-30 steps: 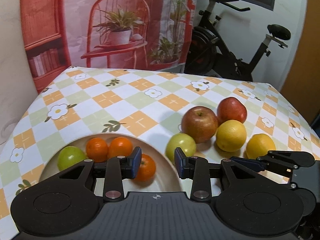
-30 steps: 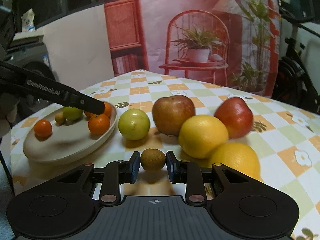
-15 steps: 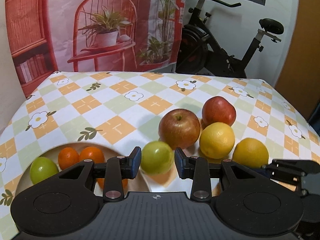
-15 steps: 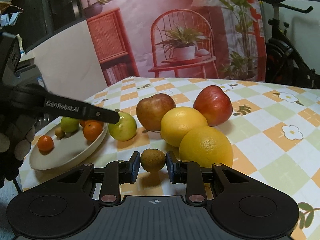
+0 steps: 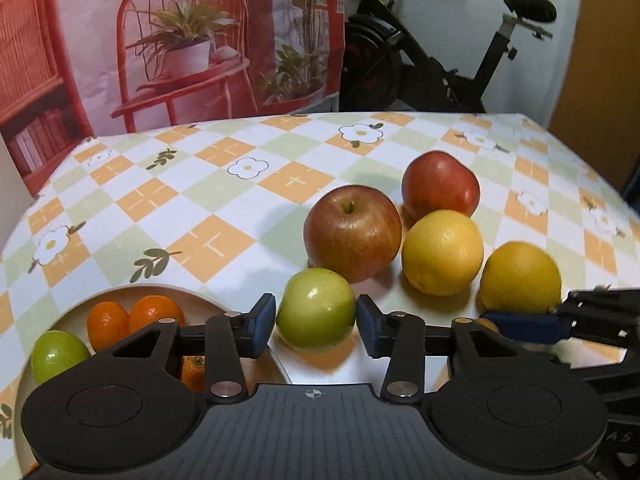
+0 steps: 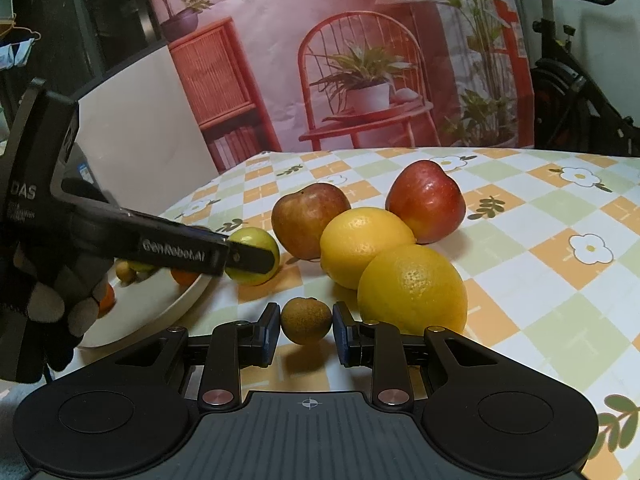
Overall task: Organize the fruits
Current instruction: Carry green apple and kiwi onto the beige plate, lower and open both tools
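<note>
Left tongs (image 5: 316, 322) astride green apple (image 5: 316, 309)

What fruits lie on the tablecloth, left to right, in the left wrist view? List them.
Small round green fruit → large red-green apple → round yellow citrus → second yellow citrus. The dark red apple behind overlaps, so it is left out.

A table under a checkered tablecloth (image 5: 224, 184) with white flowers carries the fruit. Directly on it lie a green apple (image 5: 316, 309), two red apples (image 5: 352, 232) (image 5: 440, 188), and two oranges (image 5: 442, 251) (image 5: 520, 276), all clustered close together. A beige plate (image 6: 160, 304) sits just beside the green apple.
</note>
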Action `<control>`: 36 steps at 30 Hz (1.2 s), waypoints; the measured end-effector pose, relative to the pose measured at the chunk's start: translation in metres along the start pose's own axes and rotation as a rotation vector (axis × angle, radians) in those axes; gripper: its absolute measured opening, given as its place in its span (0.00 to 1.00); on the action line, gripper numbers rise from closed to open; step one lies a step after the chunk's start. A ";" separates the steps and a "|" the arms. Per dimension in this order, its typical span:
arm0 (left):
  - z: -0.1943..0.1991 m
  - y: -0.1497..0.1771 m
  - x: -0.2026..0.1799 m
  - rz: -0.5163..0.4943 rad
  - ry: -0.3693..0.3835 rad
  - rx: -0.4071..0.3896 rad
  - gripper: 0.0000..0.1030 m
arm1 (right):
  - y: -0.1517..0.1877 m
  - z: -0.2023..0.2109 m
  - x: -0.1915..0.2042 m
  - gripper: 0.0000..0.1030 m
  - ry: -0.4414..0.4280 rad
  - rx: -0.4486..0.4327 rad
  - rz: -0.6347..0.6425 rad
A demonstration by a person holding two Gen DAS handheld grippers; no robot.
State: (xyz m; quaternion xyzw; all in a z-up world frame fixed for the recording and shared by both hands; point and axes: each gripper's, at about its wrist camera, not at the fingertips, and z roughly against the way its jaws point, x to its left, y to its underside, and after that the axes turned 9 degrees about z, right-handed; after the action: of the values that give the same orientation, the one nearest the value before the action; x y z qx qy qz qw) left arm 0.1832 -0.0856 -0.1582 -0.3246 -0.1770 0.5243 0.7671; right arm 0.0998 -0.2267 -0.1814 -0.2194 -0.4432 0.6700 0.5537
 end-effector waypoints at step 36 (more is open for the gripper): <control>0.081 0.030 0.054 0.236 -0.088 -0.051 0.45 | -0.001 0.000 0.006 0.25 0.025 0.007 0.043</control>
State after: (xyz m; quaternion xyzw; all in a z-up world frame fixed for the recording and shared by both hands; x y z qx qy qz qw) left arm 0.1337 -0.0030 -0.1239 -0.3394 -0.1844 0.6198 0.6831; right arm 0.0987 -0.2207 -0.1791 -0.2350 -0.4290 0.6806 0.5455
